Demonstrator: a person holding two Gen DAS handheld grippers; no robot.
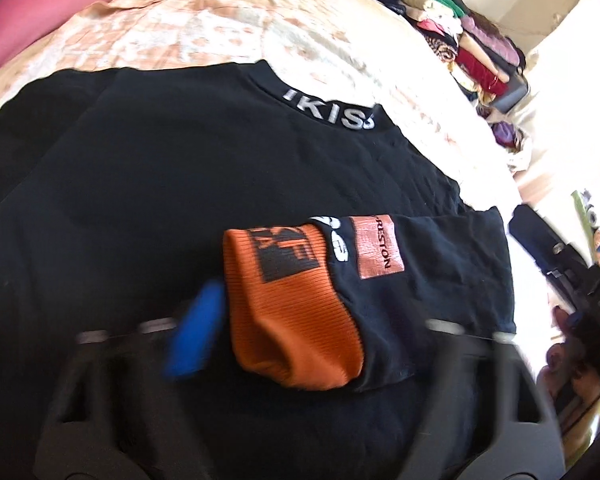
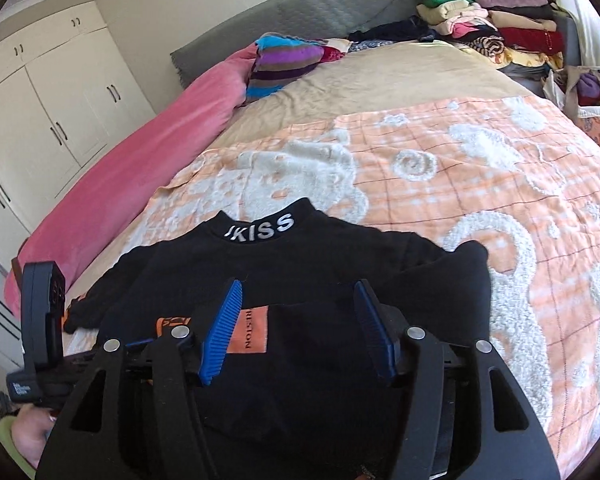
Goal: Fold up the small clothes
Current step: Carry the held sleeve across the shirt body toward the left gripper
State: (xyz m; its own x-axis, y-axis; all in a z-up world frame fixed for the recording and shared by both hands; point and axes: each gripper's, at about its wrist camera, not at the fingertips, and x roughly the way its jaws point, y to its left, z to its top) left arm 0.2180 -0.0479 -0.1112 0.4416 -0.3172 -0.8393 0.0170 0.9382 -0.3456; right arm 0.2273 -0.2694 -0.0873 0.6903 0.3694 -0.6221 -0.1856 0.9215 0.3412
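Note:
A black sweater (image 1: 188,184) with "IKISS" on its collar (image 2: 260,229) lies flat on the bed. One sleeve is folded across its body, ending in an orange cuff (image 1: 288,312) beside an orange patch (image 1: 378,248). My left gripper (image 1: 300,316) is shut on that cuff. One blue pad (image 1: 198,328) presses the cuff's left edge, and the other pad is hidden behind the sleeve. My right gripper (image 2: 298,332) hangs open just above the sweater's lower body, blue pads (image 2: 224,332) apart with nothing pinched. The view from the left wrist is blurred.
An orange-and-white blanket (image 2: 460,184) covers the bed. A pink quilt (image 2: 140,152) runs along its left side, with a striped pillow (image 2: 284,64) at the head. Stacks of folded clothes (image 2: 500,28) and a bag of clothes (image 2: 588,92) sit far right. White wardrobes (image 2: 40,100) stand left.

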